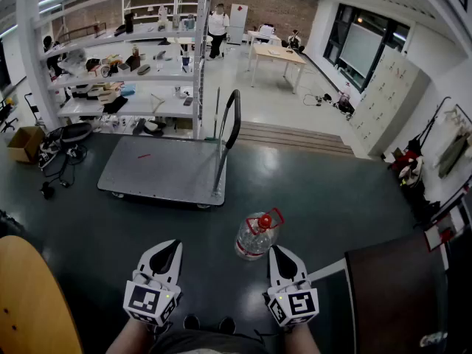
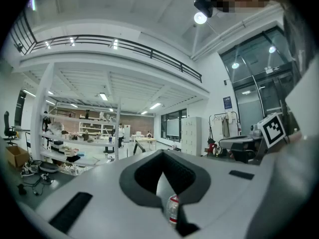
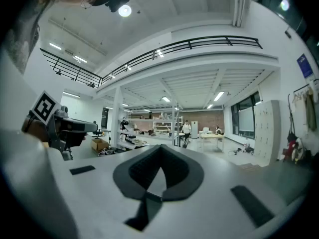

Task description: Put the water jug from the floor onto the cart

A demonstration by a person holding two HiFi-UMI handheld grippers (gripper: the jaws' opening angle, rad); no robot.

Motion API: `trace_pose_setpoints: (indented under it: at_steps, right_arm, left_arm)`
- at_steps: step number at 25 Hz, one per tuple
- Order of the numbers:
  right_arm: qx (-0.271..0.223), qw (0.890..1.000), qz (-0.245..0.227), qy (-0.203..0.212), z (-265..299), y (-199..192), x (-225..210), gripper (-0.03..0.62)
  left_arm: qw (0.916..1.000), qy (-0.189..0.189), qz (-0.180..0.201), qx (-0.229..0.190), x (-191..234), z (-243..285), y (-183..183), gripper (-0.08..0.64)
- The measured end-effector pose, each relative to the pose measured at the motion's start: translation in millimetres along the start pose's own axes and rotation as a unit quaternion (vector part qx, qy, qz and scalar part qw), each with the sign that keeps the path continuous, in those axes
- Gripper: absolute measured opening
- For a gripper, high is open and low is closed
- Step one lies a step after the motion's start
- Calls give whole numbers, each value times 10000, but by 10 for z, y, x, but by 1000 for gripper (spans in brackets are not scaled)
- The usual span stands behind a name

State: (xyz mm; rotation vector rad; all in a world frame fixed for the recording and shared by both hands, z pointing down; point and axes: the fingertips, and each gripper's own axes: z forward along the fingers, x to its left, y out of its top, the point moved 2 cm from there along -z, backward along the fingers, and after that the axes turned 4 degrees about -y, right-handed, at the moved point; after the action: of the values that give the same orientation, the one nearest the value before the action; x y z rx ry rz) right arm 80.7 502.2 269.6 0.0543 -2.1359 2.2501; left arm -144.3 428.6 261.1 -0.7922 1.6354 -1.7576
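Both tools are held low and level, side by side, and only the head view takes in the pair together with the floor ahead of them. The left gripper (image 1: 169,248) has its jaws closed tip to tip with nothing held. Its own view confirms this: the dark pads (image 2: 187,176) meet around a narrow slit. Through that slit shows a sliver of the water jug (image 2: 172,209), clear with a red band. That is the only close glimpse of it either tool camera gives. Straight ahead of this gripper, well apart, stands the cart (image 1: 158,169). Its grey deck is flat and its black handle (image 1: 229,135) rises at the end nearer the jug. Shelving (image 1: 125,72) crowded with items stands beyond it. The water jug (image 1: 257,234) stands on the dark floor, ahead and to the right of the left gripper. It is just ahead of the right gripper (image 1: 281,251), slightly to that tool's left, and touches neither. Its red cap and handle are plain from above. The right gripper is likewise closed and empty. Its own view shows the pads (image 3: 177,176) together, but of the jug it shows nothing. At that view's left edge the left gripper's marker cube (image 3: 45,108) appears. The right gripper's cube (image 2: 273,128) likewise appears at the right of the left gripper view.
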Motion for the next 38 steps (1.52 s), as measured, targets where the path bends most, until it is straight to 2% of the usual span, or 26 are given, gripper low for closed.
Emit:
trace_pose_setpoints:
  at_steps: [14,20,27,32,38]
  right_arm:
    - [151,9998,-65,-112,-3,-62,163,-12]
    - [166,9993,273,-217,-58,-141,203,-12]
    - [149,9943,871,-596,-114,-223,209,-12]
    - [274,9906,1013,-877,-126,-419,229,-12]
    - [468,9911,855,-904,-6,-536,202,-12]
  left_arm:
    - [10000,-11,-89,-3,183,-45,36,8]
    - [9998,-103,-168,-16,200,-130,-60,8]
    - [9997,-46,-141,167,424,-200,-222,8]
    - [9993,-223,-162,269,501,-147,-380,8]
    - [9984,-373,-184,387,560,22,-460,8]
